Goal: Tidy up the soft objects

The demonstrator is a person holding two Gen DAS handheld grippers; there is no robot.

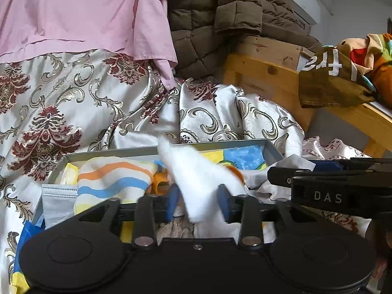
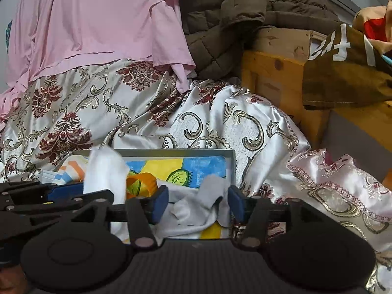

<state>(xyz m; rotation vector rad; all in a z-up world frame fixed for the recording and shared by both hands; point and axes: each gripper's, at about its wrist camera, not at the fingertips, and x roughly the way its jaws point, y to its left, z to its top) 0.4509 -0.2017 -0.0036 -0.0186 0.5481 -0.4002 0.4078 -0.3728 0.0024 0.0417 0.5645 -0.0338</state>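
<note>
Between our left gripper [image 1: 198, 203]'s parted blue pads a white cloth [image 1: 193, 178] slants up and left, gripped by neither; our right gripper [image 2: 198, 204], equally wide, straddles a loose grey cloth [image 2: 196, 205]. Both cloths lie in the grey tray [image 1: 220, 145] just ahead. Only the left view shows the striped towel [image 1: 112, 181] fully; only the right shows the tray's right wall [image 2: 232, 169] against the brocade [image 2: 257, 132].

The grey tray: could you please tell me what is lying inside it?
Inside the grey tray lie a striped cloth, a white cloth, a pale grey cloth, an orange ribbon and a face mask, all on a blue-yellow picture cloth hiding the floor.
</note>
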